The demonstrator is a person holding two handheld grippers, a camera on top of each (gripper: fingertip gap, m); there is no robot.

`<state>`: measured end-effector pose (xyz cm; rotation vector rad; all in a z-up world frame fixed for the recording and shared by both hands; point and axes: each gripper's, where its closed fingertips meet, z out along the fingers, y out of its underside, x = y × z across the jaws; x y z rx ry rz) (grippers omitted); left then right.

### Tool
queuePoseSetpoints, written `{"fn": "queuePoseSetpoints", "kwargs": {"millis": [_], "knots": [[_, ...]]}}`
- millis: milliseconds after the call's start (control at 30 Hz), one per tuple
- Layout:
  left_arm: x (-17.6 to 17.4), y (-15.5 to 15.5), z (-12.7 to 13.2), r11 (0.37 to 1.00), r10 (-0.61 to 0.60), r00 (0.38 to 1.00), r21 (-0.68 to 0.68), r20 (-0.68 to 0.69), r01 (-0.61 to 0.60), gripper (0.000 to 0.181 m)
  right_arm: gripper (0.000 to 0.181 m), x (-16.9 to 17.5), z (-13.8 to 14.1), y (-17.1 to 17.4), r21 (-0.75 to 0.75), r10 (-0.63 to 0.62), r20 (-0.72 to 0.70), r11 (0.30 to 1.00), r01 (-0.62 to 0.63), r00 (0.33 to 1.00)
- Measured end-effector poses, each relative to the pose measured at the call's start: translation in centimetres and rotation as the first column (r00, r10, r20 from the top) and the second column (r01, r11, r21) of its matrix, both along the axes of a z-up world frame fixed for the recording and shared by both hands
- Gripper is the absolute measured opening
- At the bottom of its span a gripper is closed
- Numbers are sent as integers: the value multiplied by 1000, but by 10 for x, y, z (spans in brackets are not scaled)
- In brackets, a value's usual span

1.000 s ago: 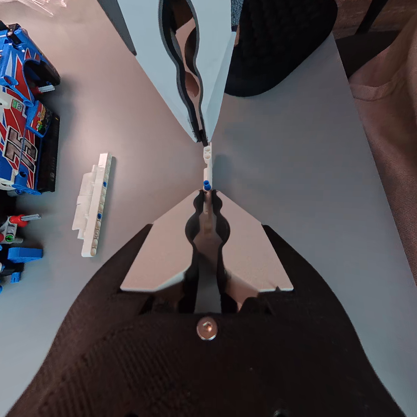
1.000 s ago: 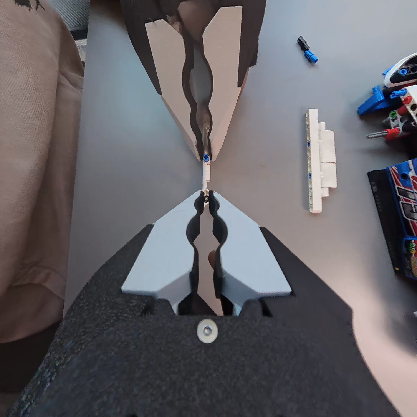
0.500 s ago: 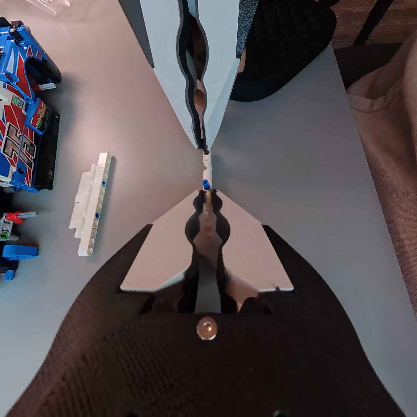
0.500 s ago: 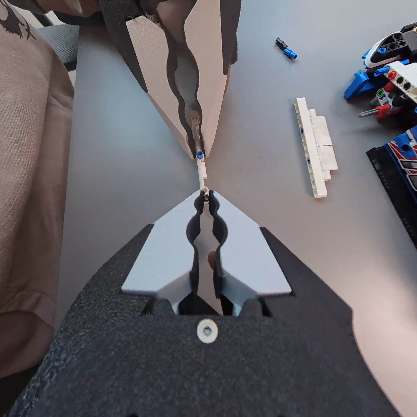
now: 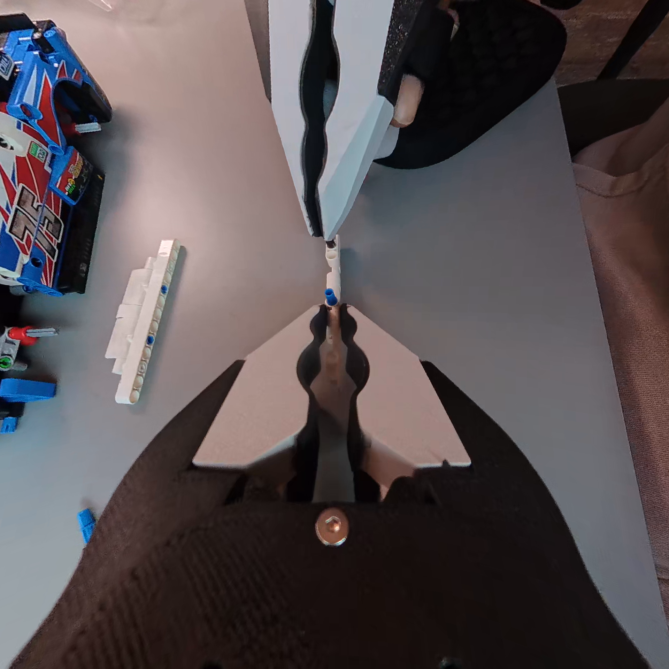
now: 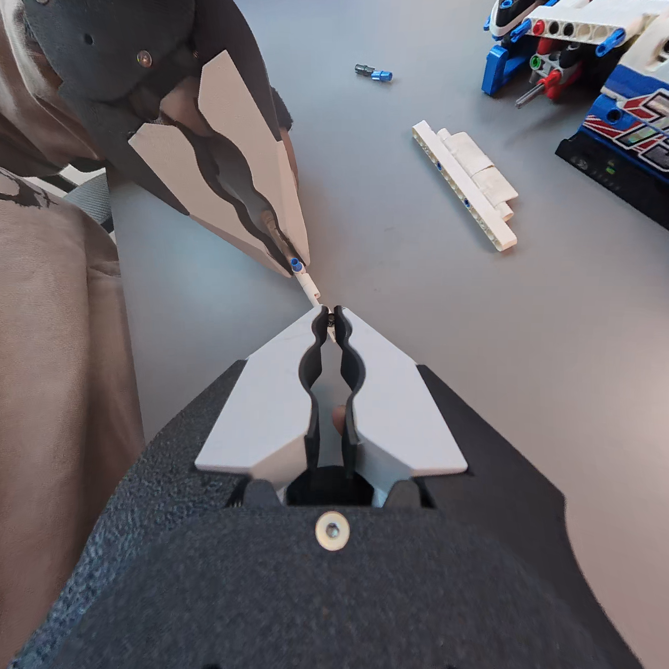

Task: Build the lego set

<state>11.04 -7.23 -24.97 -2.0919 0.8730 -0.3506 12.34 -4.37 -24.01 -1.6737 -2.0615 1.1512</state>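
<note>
A thin white lego piece [image 5: 333, 266] with a blue pin [image 5: 330, 294] in it is held between both grippers above the grey table [image 5: 470, 289]. My left gripper [image 5: 331, 307] is shut on its near end. My right gripper [image 6: 330, 309] is shut on a small black pin [image 6: 330, 318] at the piece's other end [image 6: 309, 286]. In the right wrist view the left gripper [image 6: 297, 269] comes in from the upper left. In the left wrist view the right gripper [image 5: 323, 235] comes down from the top. The two tips sit a short piece-length apart.
A long white beam assembly [image 5: 146, 322] [image 6: 467, 188] lies on the table. A blue, red and white lego car [image 5: 40, 173] [image 6: 615, 108] stands beyond it. Loose black and blue pins [image 6: 373, 72] lie farther off. A person's tan clothing [image 6: 54, 325] borders the table edge. My hands' fingertips stand some 4 cm from each other.
My right gripper has swung round, so the left gripper now points in at a slant and the car shows more. Both grippers keep their hold on the white piece.
</note>
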Motion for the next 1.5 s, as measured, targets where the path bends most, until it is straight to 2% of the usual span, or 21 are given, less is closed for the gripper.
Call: {"fn": "queuePoseSetpoints", "kwargs": {"millis": [200,633,800,933,1033,1100,1367,1433,1500], "knots": [[0,0,0,1000,11,1000,-7,10,-11,6,1,1,0,0,-14,-13,-6,1000,12,1000],[0,1,0,1000,23,1000,-16,21,-22,6,1,5,-1,-1,73,63,-9,995,-62,998],[2,0,1,1000,0,1000,-2,20,0,6,1,3,-2,0,290,166,24,943,-165,986],[2,0,1,1000,0,1000,13,2,0,6,1,6,-3,-2,250,167,33,953,-170,985],[4,0,1,1000,-7,1000,28,-9,7,6,0,5,-8,-5,293,188,59,936,-197,980],[4,0,1,999,-10,1000,40,-29,11,6,1,6,-9,-5,271,184,83,942,-199,980],[4,-1,0,1000,-16,1000,15,-2,16,6,2,7,-7,-7,199,171,53,964,-178,984],[4,-2,-1,1000,-21,1000,17,-18,21,6,15,10,-5,-8,175,192,44,965,-197,980],[5,-2,-1,1000,-23,1000,18,-20,23,6,15,13,-5,-7,208,215,39,953,-218,976]]}}
